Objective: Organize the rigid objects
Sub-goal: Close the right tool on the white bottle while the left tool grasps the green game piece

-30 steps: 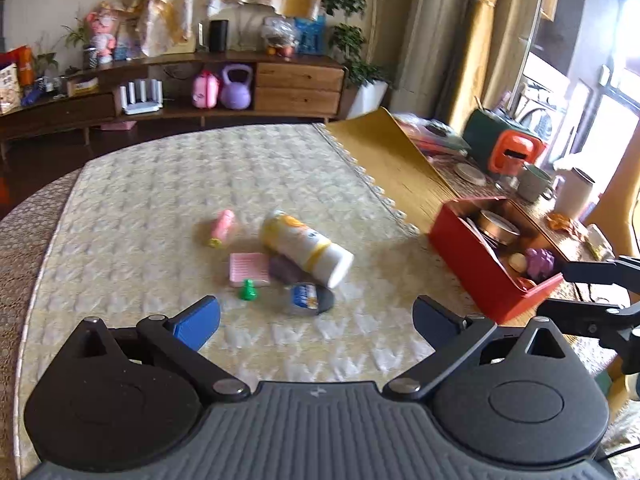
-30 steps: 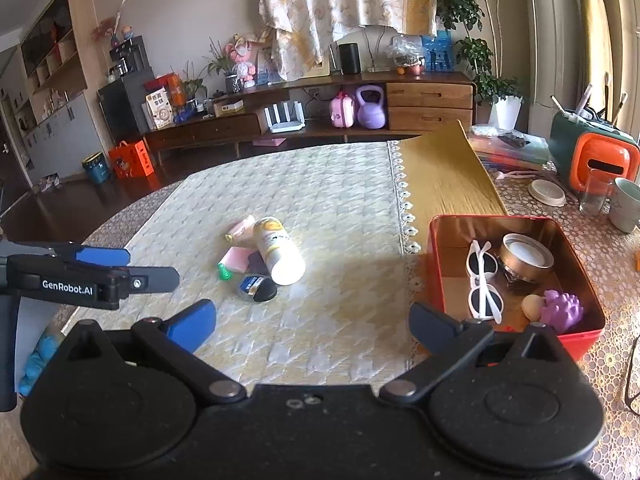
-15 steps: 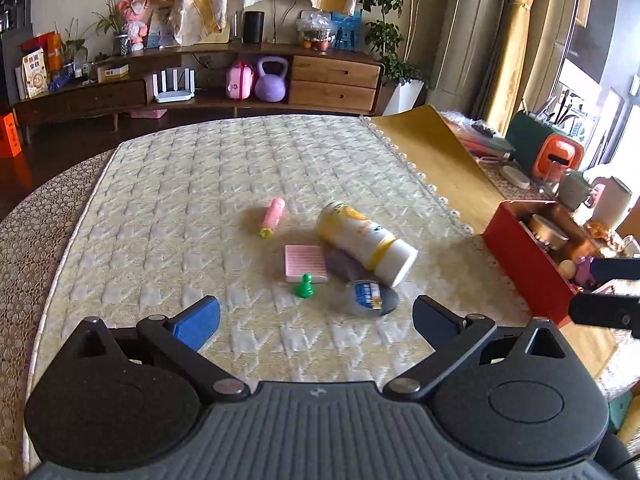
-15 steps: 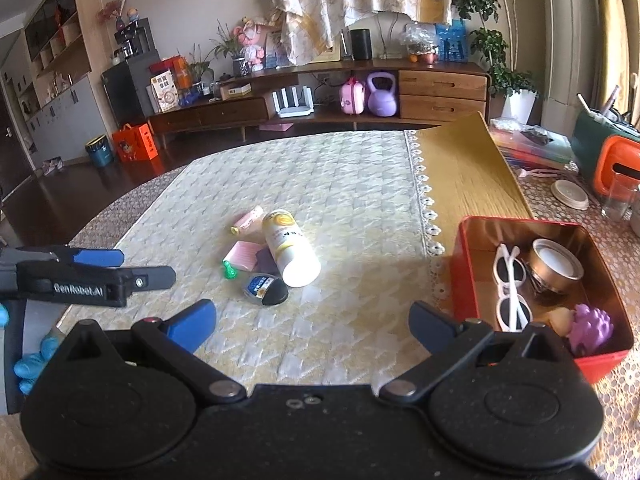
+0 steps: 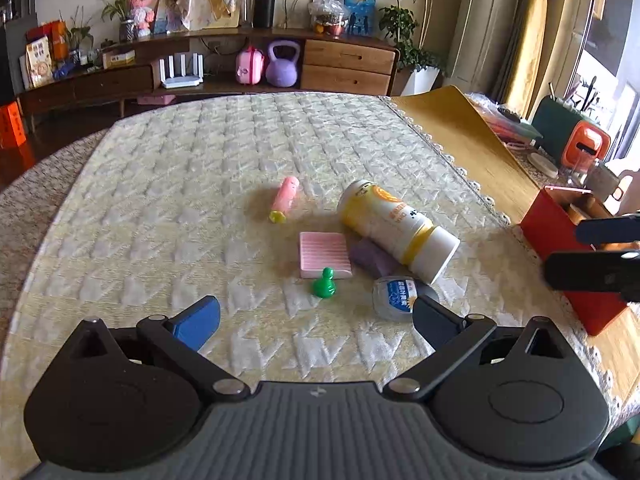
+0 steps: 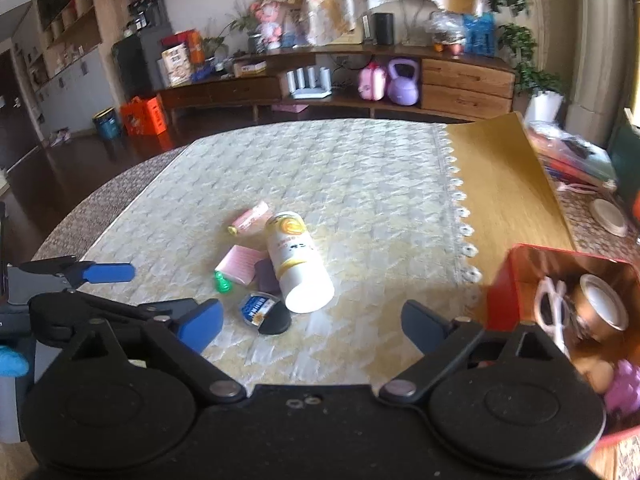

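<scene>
A cluster lies mid-cloth: a white and yellow bottle (image 5: 396, 229) on its side, a pink tube (image 5: 285, 198), a pink ribbed block (image 5: 324, 254), a purple block (image 5: 374, 259), a green pawn (image 5: 324, 283) and a small round tin (image 5: 394, 297). My left gripper (image 5: 316, 320) hovers open just short of the pawn and tin, nothing between its fingers. My right gripper (image 6: 312, 326) faces the same bottle (image 6: 298, 262) and tin (image 6: 262, 312); its jaws are closing slightly but still wide, and empty. A red box (image 6: 516, 280) at the right holds white sunglasses (image 6: 554, 312), a metal cup (image 6: 600, 306) and a purple toy (image 6: 624, 388).
The quilted cream cloth (image 5: 200, 184) covers most of the table; a yellow mat (image 5: 456, 128) lies to its right. A green and orange container (image 5: 572, 140) and small dishes stand far right. A sideboard (image 5: 240, 72) lines the back wall. The left gripper's fingers (image 6: 108, 273) show at the right view's left edge.
Both grippers have moved toward the cluster, which now looks larger and nearer. In the right view the red box has slid to the right edge. The right jaws have narrowed slightly.
</scene>
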Action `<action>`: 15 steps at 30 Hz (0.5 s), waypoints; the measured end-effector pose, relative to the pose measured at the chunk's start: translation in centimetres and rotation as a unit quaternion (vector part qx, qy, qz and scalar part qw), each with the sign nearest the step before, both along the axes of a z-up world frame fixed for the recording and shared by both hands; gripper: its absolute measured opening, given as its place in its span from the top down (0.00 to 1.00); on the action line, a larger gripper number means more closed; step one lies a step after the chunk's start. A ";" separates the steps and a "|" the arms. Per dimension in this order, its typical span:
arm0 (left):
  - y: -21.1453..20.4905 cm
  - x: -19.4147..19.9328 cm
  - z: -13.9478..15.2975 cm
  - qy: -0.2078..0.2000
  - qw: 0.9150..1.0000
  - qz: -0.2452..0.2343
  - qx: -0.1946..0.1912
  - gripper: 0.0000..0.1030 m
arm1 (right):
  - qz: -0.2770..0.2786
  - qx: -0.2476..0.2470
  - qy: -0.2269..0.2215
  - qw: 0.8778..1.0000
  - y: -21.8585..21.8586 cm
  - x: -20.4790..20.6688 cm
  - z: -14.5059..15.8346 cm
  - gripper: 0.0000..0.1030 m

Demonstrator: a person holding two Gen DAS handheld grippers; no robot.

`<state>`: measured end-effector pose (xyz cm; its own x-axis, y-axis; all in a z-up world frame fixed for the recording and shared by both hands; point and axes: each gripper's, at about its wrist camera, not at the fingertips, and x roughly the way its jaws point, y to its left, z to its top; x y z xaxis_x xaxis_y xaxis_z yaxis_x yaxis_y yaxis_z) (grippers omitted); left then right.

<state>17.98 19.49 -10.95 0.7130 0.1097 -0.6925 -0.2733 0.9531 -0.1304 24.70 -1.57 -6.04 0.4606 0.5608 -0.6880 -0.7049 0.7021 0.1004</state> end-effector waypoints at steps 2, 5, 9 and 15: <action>0.1 0.4 -0.5 0.000 1.000 0.002 0.000 0.00 | 0.007 -0.008 0.000 1.000 0.8 0.6 -0.5 0.07; 0.0 1.0 -1.1 -0.001 1.000 0.002 0.010 0.00 | 0.010 -0.018 0.003 1.000 1.9 1.7 -1.4 0.07; -0.2 1.6 -1.8 -0.007 1.000 -0.004 0.027 0.00 | 0.013 -0.027 0.010 0.999 3.0 3.0 -2.4 0.08; -0.1 2.8 -3.1 0.002 1.000 -0.004 0.030 0.01 | 0.021 -0.046 0.006 0.999 4.8 4.8 -3.5 0.16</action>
